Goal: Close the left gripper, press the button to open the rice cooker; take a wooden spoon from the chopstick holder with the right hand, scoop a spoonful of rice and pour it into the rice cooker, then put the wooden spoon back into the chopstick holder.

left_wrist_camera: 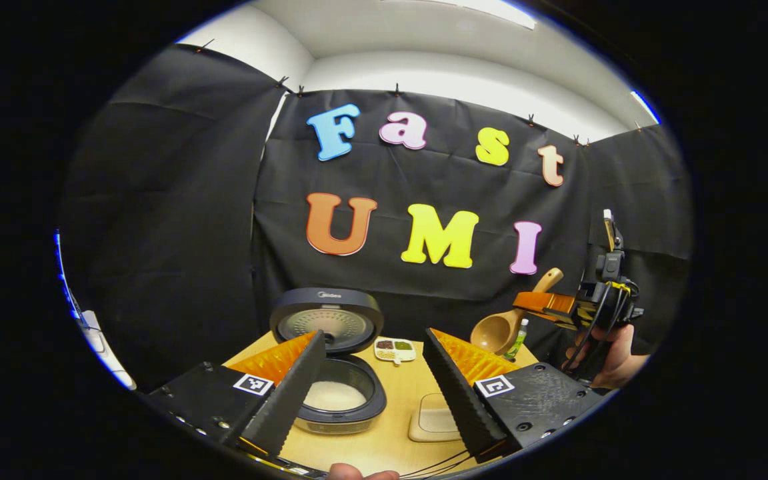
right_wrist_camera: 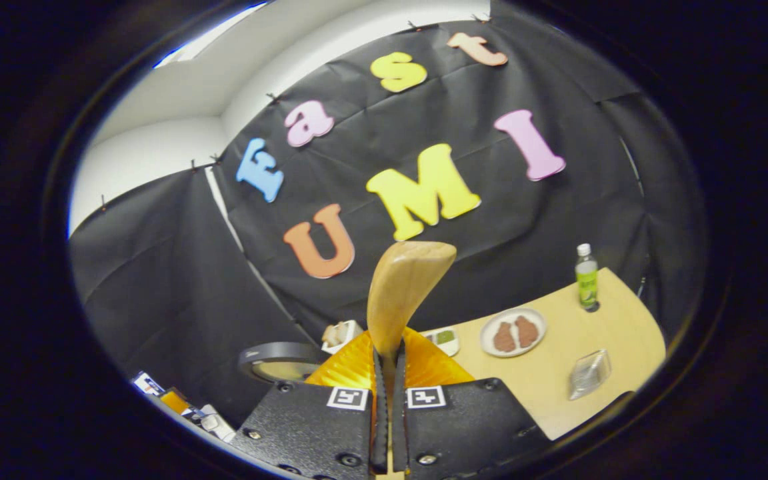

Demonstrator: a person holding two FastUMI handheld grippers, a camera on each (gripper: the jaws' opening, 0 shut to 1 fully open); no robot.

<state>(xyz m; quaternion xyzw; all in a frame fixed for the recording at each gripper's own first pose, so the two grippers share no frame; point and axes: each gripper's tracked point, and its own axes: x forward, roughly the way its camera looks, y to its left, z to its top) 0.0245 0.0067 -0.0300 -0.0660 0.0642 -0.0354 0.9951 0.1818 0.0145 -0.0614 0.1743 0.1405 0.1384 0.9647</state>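
One wooden spoon point(right_wrist_camera: 403, 293) is clamped by its handle between the right gripper's point(right_wrist_camera: 389, 373) two fingers, bowl uppermost, held above the worktop point(right_wrist_camera: 557, 387). One rice cooker point(left_wrist_camera: 334, 360) stands open, white rice inside, between the left gripper's point(left_wrist_camera: 374, 373) two wide-spread fingers. At 3 o'clock of the right gripper view stands one green bottle point(right_wrist_camera: 586, 280), one plate point(right_wrist_camera: 513, 331) nearer

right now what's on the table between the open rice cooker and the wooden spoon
In the left gripper view, a small divided dish of grains sits between the rice cooker and the wooden spoon that the right claw holds.
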